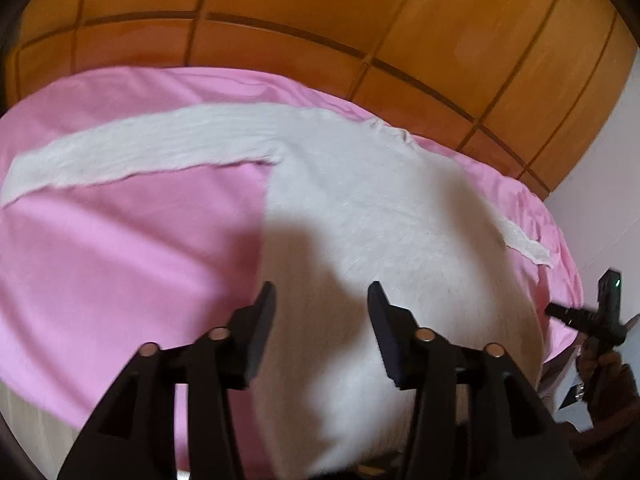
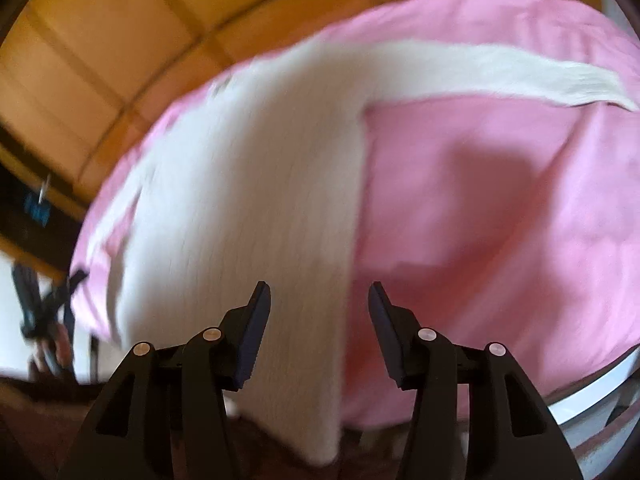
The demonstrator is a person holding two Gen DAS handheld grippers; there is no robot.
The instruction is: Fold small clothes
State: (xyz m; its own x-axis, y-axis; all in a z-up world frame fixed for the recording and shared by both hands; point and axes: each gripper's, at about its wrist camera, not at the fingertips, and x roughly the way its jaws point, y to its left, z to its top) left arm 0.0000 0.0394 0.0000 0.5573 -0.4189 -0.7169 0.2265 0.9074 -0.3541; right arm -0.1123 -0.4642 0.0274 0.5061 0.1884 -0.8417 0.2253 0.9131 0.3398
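A white long-sleeved garment [image 1: 360, 200] lies spread on a pink cloth [image 1: 120, 260]. One sleeve [image 1: 120, 156] stretches out to the left and the other sleeve [image 1: 524, 244] trails to the right. My left gripper [image 1: 322, 292] hovers above the garment's body near its lower left side, jaws open, nothing between them. In the right wrist view, the garment [image 2: 248, 200] runs down past the cloth's near edge, one sleeve [image 2: 520, 76] reaching right. My right gripper [image 2: 319, 292] is open over the garment's right edge, gripping nothing. The view is blurred.
The pink cloth covers a table with a white rim [image 2: 600, 392]. An orange-brown tiled floor [image 1: 320, 20] lies beyond it, with a white wall [image 1: 600, 200] at the right. The other gripper's body [image 1: 608, 312] shows at the right edge, held in a hand.
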